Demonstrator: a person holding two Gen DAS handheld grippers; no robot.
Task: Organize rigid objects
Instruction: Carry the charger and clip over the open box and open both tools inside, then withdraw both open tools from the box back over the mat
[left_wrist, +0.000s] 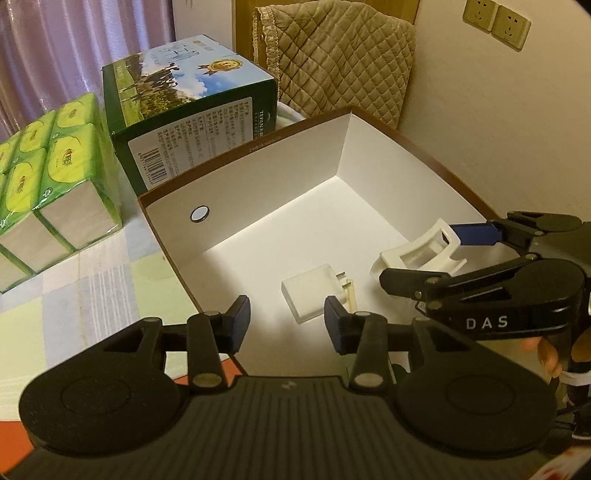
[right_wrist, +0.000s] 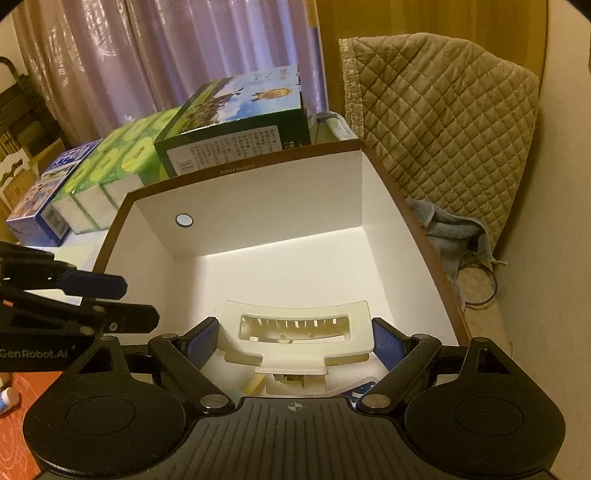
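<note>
Right tool grips curved white plastic clip (slatted inside).

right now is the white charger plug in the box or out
In. The white charger plug lies flat on the floor of the open box, prongs sideways, just beyond the left gripper, whose pads don't touch it.

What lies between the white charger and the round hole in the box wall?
Only bare white box floor lies between charger and hole, in the left wrist view.
</note>
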